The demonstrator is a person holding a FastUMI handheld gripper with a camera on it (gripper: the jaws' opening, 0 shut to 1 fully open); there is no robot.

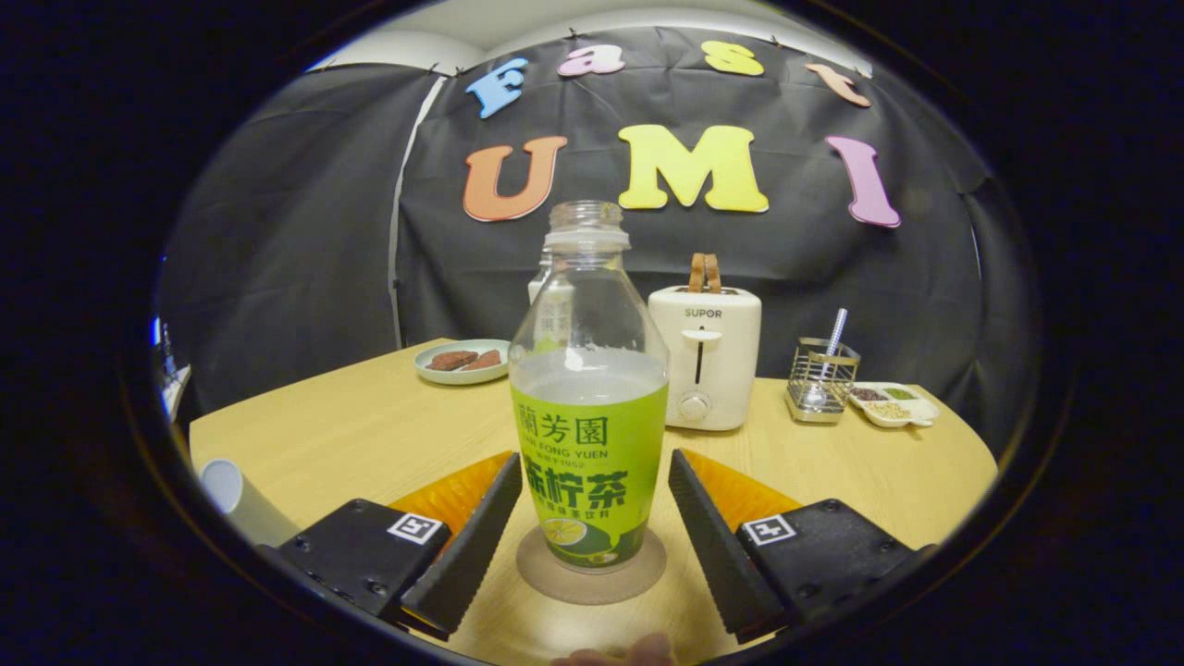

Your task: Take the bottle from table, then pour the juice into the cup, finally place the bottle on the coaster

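A clear bottle with a green label and no cap stands upright on a round brown coaster on the wooden table. Pale juice fills it to about half its height. My gripper is open, one finger on each side of the bottle's lower part, with a gap between each finger and the label. A white cup lies to the left of the left finger, near the table's edge.
Beyond the bottle stands a white toaster with two slices in it. A plate of brown pieces sits back left. A wire holder and a small divided dish sit back right. A fingertip shows just below the coaster.
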